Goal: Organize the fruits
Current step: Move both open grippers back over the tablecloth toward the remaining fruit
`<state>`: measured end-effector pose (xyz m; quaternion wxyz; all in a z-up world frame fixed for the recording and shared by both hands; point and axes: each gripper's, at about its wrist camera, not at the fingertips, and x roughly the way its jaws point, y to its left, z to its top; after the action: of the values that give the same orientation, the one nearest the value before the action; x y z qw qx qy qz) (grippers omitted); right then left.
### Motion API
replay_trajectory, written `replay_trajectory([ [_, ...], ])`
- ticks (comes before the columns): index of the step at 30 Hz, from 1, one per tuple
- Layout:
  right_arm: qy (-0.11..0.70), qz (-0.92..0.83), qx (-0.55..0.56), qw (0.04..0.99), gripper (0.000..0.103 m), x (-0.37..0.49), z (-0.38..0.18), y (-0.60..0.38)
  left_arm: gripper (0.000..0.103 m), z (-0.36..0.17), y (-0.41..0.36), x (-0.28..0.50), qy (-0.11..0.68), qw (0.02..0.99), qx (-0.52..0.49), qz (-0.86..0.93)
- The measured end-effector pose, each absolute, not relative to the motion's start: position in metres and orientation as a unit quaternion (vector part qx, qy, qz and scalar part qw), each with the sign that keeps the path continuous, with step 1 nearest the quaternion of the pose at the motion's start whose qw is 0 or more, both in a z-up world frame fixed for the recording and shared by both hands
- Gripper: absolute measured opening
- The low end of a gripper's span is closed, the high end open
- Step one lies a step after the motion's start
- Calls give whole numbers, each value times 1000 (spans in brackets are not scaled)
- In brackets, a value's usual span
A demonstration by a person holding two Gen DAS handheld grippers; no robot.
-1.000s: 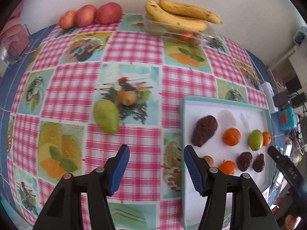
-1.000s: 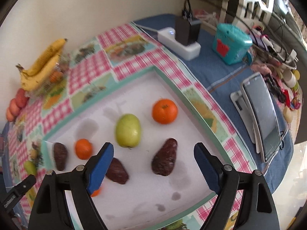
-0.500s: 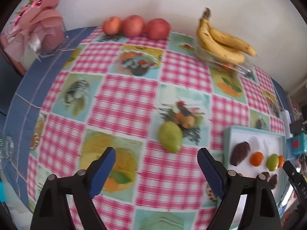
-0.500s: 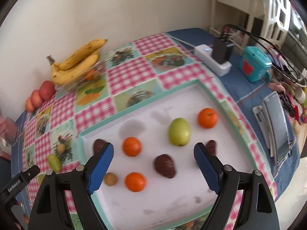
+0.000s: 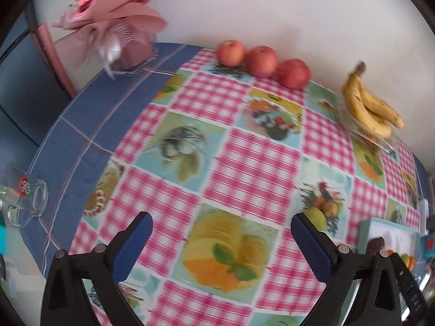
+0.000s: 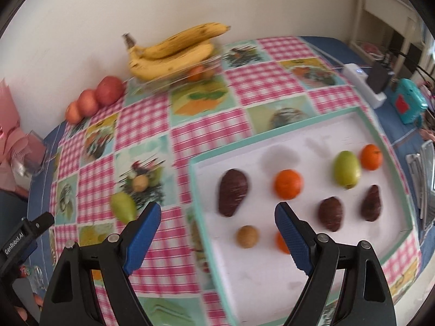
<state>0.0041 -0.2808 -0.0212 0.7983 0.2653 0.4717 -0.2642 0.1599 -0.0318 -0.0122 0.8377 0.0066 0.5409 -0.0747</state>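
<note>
1. The left gripper [image 5: 221, 240] hangs over the checked cloth [image 5: 252, 163], jaws spread wide and empty.
2. The right gripper [image 6: 217, 231] is also released, holding nothing.
3. The green pear [image 6: 123, 207] lies on the cloth just left of the tray [image 6: 202, 217], outside it.

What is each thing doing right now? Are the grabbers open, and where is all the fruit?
Left gripper: open, empty.
Right gripper: open, empty.
Tray: on the table, holding fruit.
Green pear: on the cloth, outside the tray.
Bananas: on a clear dish by the wall.
Apples: three in a row by the wall.
Glass mug: lying on its side.
</note>
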Motion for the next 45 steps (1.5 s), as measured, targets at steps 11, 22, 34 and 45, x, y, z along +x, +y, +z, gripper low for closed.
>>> replay_trajectory([
  [11, 500, -256, 231, 794, 86, 35, -33, -252, 103, -17, -8, 173, 545, 837, -15, -54],
  [22, 528, -266, 215, 778, 86, 46, -38, -259, 103, -25, -32, 176, 552, 831, -9, -72],
  [34, 532, -274, 225, 769, 86, 56, -50, -275, 103, -38, -72, 177, 557, 824, 5, -105],
  [45, 534, -283, 223, 765, 86, 56, -52, -285, 101, -46, -84, 178, 573, 809, -32, -129],
])
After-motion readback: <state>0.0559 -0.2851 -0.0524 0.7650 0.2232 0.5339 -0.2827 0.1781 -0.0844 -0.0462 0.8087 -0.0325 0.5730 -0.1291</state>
